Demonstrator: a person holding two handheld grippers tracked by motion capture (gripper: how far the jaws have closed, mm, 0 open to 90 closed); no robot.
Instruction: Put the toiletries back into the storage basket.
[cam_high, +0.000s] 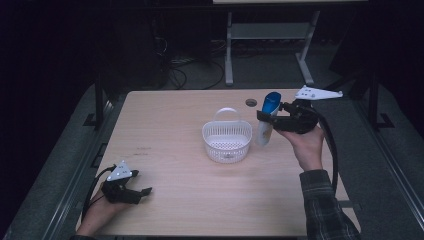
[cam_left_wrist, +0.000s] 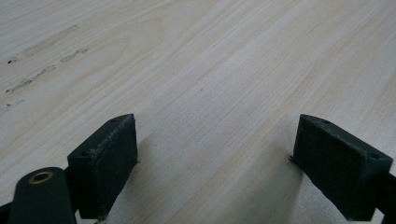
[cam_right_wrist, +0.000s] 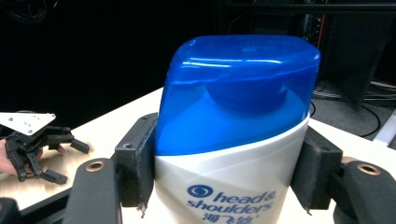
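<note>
The shampoo bottle (cam_right_wrist: 233, 140) reads "head & shoulders" in blue letters on its white body, with small characters beneath that are cut off by the frame edge. The right tool (cam_high: 270, 119) is clamped on it just under the blue cap (cam_right_wrist: 238, 88), holding it upright above the tabletop (cam_high: 175, 200), just beside the white basket (cam_high: 227, 140). The left tool (cam_high: 142, 192) rests near the tabletop's front left corner, its jaws wide apart and holding nothing. The left gripper view shows faint dark scuffs (cam_left_wrist: 42, 60) on the wood grain. The right gripper view catches the left tool far off, beside a hand (cam_right_wrist: 4, 163).
</note>
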